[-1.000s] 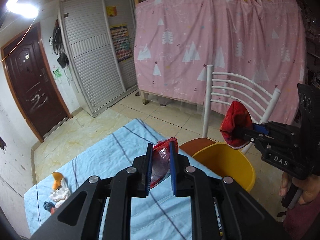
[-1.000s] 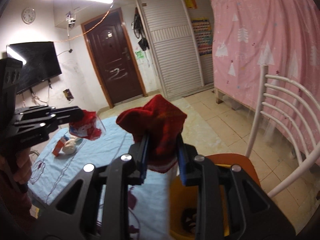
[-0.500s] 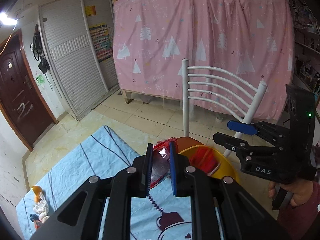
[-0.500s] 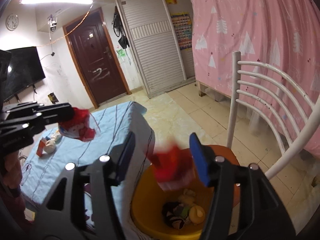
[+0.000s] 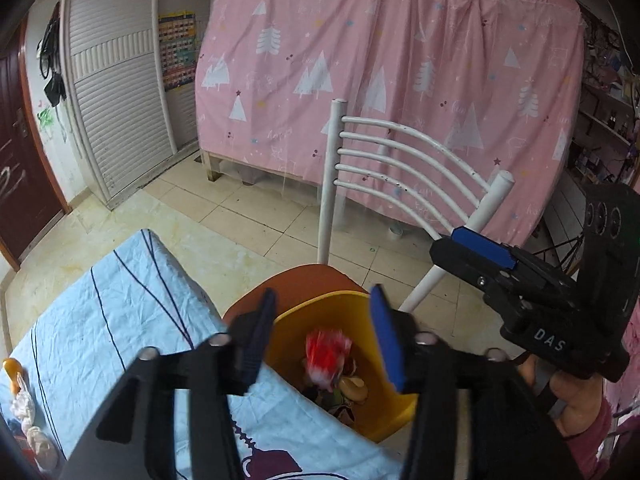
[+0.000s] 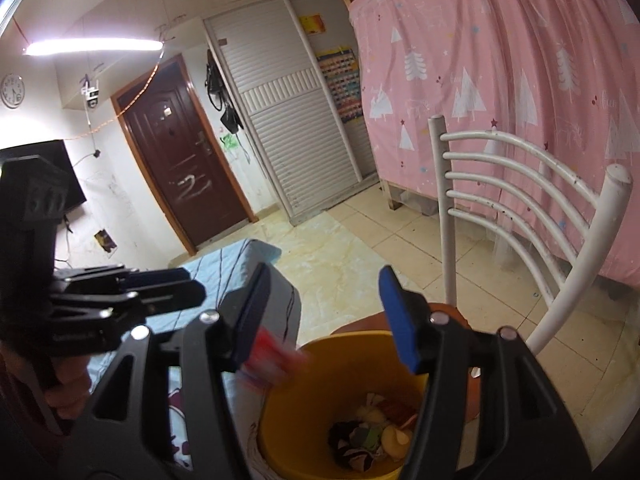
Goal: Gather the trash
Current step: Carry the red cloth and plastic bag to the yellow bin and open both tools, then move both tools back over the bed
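A yellow bucket (image 5: 394,412) stands on the orange seat of a white chair (image 5: 404,152) and holds several scraps (image 6: 372,436). My left gripper (image 5: 322,336) hangs over the bucket with its jaws opening. A red and white wrapper (image 5: 326,354) drops free between the fingers, blurred, with neither pad on it. In the right wrist view the wrapper (image 6: 272,356) falls at the bucket's (image 6: 344,336) near left rim, below the left gripper (image 6: 188,284). My right gripper (image 6: 324,312) is open and holds nothing; it also shows at the right (image 5: 460,252), above the bucket.
The table with a light blue cloth (image 5: 120,320) meets the bucket's left side. An orange peel (image 5: 14,372) and white tissue (image 5: 24,412) lie at its far left. A pink curtain (image 5: 400,60) hangs behind the chair, and a hand (image 5: 576,400) holds the right gripper.
The right gripper opened and dropped its red item into the bucket. The left gripper moved over the bucket and opened; its red wrapper now falls free.
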`<state>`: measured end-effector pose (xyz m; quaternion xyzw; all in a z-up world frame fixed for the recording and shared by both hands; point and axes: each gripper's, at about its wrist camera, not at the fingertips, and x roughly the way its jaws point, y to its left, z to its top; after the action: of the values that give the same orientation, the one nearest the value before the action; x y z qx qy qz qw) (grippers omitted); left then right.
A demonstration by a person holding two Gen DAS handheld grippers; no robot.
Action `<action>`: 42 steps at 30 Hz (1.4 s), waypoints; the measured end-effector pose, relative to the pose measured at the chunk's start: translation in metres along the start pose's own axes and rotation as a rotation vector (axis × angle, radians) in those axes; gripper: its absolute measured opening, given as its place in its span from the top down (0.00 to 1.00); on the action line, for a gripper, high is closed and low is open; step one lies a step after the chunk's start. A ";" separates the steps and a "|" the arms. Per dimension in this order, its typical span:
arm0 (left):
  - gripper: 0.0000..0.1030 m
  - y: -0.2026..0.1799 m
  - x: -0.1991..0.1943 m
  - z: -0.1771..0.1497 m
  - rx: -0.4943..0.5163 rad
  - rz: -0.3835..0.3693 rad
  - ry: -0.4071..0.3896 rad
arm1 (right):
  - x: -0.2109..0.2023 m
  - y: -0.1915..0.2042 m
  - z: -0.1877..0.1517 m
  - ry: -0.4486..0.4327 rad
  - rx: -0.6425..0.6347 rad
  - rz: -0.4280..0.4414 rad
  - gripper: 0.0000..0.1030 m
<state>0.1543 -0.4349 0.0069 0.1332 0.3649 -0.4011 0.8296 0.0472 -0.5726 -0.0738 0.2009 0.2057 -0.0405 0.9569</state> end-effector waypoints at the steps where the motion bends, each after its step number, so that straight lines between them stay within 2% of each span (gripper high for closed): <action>1: 0.59 0.001 -0.001 0.000 -0.007 0.002 0.002 | 0.001 0.003 -0.001 0.004 -0.003 0.007 0.48; 12: 0.59 0.026 -0.032 -0.007 -0.043 0.034 -0.031 | 0.015 0.044 -0.002 0.041 -0.069 0.056 0.48; 20: 0.58 0.064 -0.072 -0.020 -0.091 0.091 -0.095 | 0.033 0.100 0.001 0.073 -0.164 0.105 0.47; 23: 0.58 0.085 -0.090 -0.028 -0.115 0.128 -0.117 | 0.042 0.124 -0.001 0.088 -0.197 0.131 0.36; 29: 0.58 0.140 -0.126 -0.050 -0.190 0.227 -0.152 | 0.062 0.176 -0.011 0.134 -0.264 0.193 0.36; 35: 0.57 0.194 -0.153 -0.070 -0.238 0.341 -0.143 | 0.087 0.224 -0.023 0.190 -0.328 0.242 0.36; 42: 0.56 0.251 -0.173 -0.089 -0.302 0.421 -0.132 | 0.106 0.265 -0.038 0.244 -0.383 0.274 0.36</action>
<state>0.2298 -0.1297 0.0499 0.0545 0.3298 -0.1684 0.9273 0.1717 -0.3140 -0.0512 0.0456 0.2942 0.1538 0.9422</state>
